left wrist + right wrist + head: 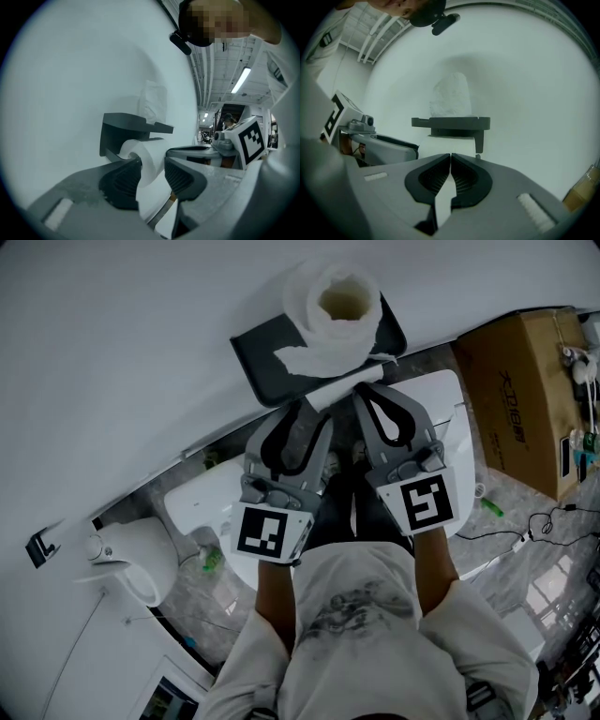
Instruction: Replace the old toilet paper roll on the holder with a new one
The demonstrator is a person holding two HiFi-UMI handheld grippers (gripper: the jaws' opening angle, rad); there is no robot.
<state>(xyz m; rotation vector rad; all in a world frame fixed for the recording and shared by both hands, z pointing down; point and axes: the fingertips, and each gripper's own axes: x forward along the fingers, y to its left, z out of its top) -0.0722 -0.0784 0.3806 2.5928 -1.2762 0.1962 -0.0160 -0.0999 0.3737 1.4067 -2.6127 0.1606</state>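
At 12 o'clock, a fluffy white toilet paper roll (342, 306) stands on end on a dark grey wall-mounted holder shelf (267, 357), a torn sheet hanging over its front. Just below the shelf lies a slim white paper roll (352, 382). From 6 o'clock, two grey grippers with black-and-white marker cubes reach up. The left gripper (312, 407) meets the slim roll's lower-left end and the right gripper (367, 395) its upper-right part. A brown cardboard box (516, 390) sits at 2 o'clock, and a rounded white ceramic fixture (131, 554) at 8 o'clock. The person's white printed T-shirt (356, 615) fills 6 o'clock.
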